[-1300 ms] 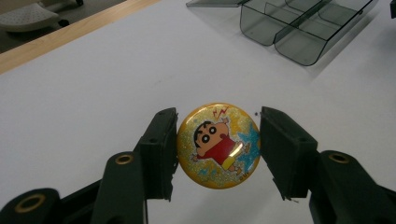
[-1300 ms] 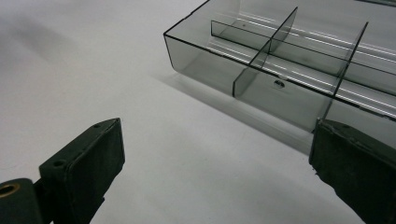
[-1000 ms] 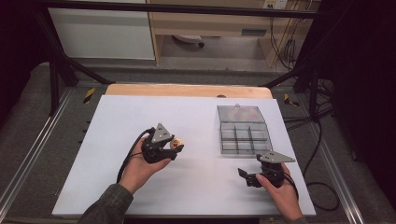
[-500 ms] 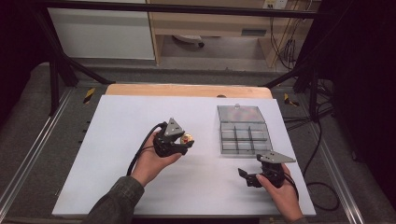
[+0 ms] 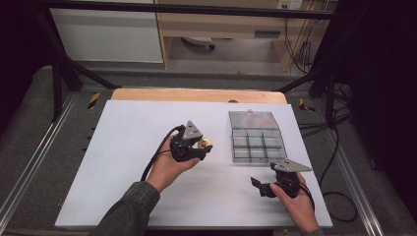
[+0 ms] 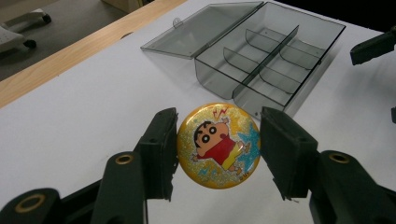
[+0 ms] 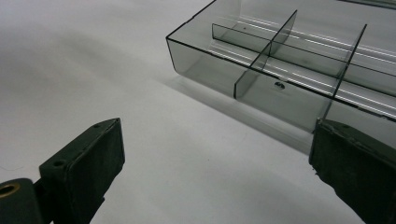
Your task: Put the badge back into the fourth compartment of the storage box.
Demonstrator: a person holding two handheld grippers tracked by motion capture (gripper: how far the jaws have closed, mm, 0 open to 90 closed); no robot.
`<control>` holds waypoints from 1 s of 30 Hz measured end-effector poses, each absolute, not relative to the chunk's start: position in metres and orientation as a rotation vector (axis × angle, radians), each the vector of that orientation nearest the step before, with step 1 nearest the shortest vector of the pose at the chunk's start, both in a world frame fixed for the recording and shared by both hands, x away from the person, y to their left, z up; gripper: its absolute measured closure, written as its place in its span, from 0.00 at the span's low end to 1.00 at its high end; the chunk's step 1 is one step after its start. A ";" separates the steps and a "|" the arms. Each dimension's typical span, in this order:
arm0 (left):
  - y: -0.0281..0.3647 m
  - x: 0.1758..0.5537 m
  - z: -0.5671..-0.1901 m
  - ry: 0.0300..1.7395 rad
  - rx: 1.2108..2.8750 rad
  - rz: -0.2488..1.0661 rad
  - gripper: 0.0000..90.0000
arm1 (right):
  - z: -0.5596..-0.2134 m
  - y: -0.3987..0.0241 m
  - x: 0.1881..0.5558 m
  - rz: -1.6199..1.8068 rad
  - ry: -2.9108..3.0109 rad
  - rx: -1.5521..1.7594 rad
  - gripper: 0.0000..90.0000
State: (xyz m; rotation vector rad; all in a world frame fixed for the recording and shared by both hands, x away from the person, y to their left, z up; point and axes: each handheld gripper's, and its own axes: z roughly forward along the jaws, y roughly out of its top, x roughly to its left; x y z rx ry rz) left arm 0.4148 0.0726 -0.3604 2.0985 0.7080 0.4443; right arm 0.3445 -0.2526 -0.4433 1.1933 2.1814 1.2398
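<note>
A round yellow glitter badge [image 6: 218, 144] with a cartoon child in a red shirt sits between the jaws of my left gripper [image 6: 217, 141], which is shut on its edges. In the high view the left gripper [image 5: 199, 147] holds the badge [image 5: 205, 143] just above the white table, a short way left of a smoky clear compartment box [image 5: 258, 145]. The box [image 6: 219, 77] has several empty cells, and its lid [image 6: 201, 30] lies open behind it. My right gripper [image 5: 259, 186] rests near the front right of the table, open, with nothing between its jaws. The right gripper [image 7: 215, 158] faces the box's front wall [image 7: 261, 88].
The white table top [image 5: 123, 147] ends at a wooden strip [image 5: 196, 95] along the far edge. Metal rails run down both sides. Cables [image 5: 339, 196] trail off the right side by the right hand. A black cable hangs from the left gripper.
My left hand has carried the badge to the right, closer to the box. The right hand and the box have stayed where they were.
</note>
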 end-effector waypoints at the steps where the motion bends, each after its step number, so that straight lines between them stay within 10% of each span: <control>1: 0.071 0.415 -0.360 0.706 2.098 0.443 0.53 | -0.443 -0.253 0.345 1.237 2.182 1.192 0.04; 30: 0.027 0.422 -0.363 0.663 2.125 0.413 0.53 | -0.442 -0.253 0.343 1.243 2.181 1.174 0.04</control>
